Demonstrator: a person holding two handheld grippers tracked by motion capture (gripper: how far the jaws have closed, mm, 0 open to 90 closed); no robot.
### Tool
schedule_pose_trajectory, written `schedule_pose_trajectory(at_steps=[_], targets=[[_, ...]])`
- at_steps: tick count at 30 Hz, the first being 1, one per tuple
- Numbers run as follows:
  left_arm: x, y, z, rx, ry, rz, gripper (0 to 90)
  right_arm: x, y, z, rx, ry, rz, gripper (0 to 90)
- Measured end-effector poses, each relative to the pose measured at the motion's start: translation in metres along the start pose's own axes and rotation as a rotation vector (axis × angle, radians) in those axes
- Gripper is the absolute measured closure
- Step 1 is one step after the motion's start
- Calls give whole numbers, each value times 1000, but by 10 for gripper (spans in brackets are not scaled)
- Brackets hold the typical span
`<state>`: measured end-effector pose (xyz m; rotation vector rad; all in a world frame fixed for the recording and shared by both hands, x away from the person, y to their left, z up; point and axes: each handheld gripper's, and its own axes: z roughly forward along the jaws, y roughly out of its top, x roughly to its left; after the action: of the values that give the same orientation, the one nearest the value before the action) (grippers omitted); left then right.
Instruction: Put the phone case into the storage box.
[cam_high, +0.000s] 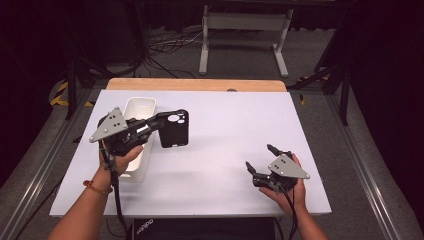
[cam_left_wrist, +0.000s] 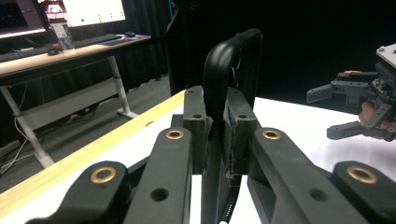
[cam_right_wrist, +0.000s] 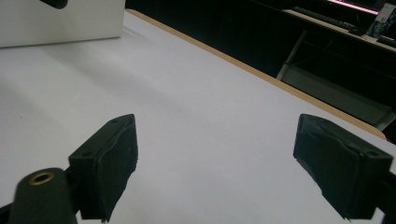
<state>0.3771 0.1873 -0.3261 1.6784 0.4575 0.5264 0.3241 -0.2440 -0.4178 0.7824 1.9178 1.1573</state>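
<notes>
Closest to me, in the left gripper view, two black jaws are pinched tight on the edge of a black phone case, which stands up out of the grip on its narrow side. From above, the left gripper holds that case just beside the white bin, out over the table to the bin's right; its shadow on the white surface suggests it is held a little above it, not lying flat. The camera cut-out of the case faces up toward the high view.

On the other side, the right gripper rests near the front right corner of the table, well apart from the case and the bin. Its jaws are spread wide with nothing between them, just bare white tabletop showing through the gap in the right gripper view.

As I judge it, the picking-up is done: the case is securely taken and lifted clear. Whether it is meant for the bin or for the open table I cannot tell from where it hangs, so the part left seems to be carrying it to its place and letting it go. The spread jaws on the right look ready to help, perhaps to take the case over or steady it, but they have not yet come near it. The bin's inside, as far as I see, holds nothing yet.
</notes>
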Motion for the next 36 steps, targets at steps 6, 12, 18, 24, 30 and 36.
schedule_pose_trajectory(at_steps=[6,12,18,24,30,36], targets=[[5,6,-5,-4,3,6,821,1,0,1,0,3,-2,145],[13,11,-11,-4,16,20,821,1,1,1,-5,5,-1,144],[22,14,-17,-2,25,26,821,0,0,1,-1,9,4,142],[26,18,-23,-20,31,26,821,0,0,1,-1,4,4,142],[31,21,-27,-27,38,29,821,-1,0,2,3,3,4,142],[42,20,-30,-21,56,25,821,-2,-2,2,7,2,7,142]])
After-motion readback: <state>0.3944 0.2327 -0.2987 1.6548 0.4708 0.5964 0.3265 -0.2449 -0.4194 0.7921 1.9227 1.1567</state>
